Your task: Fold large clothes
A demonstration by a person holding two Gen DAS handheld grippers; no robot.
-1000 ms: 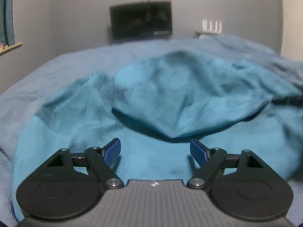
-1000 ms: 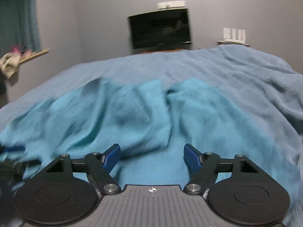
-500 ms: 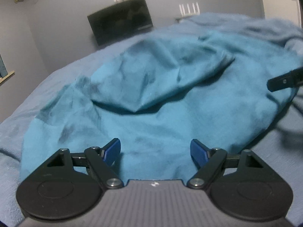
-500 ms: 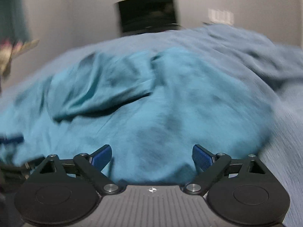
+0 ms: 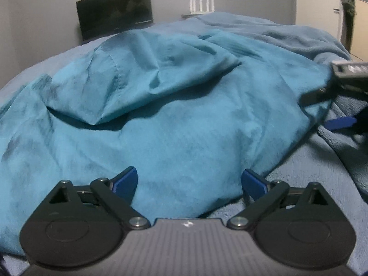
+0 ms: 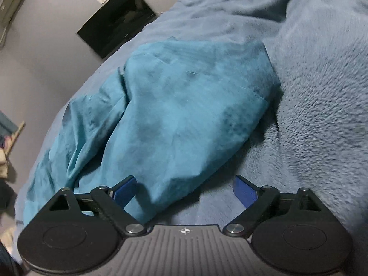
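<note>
A large teal garment [image 5: 174, 119] lies crumpled on a grey-blue fleece blanket [image 5: 322, 195], with a folded-over flap across its upper part. My left gripper [image 5: 189, 181] is open and empty, its blue pads over the garment's near edge. My right gripper [image 6: 184, 189] is open and empty at the garment's near right corner [image 6: 174, 124], left pad over cloth, right pad over blanket [image 6: 322, 115]. The right gripper also shows at the right edge of the left wrist view [image 5: 345, 96], beside the garment's right edge.
A dark TV screen [image 5: 115, 11] hangs on the grey wall behind the bed; it also shows in the right wrist view [image 6: 117, 30]. A white router [image 5: 201, 5] stands beside it. The blanket bunches into a ridge at the far right [image 5: 287, 34].
Both grippers have swung rightward toward the garment's near right edge. The right gripper's view has tilted and now looks at the right corner and bare blanket. Both grippers stayed open.
</note>
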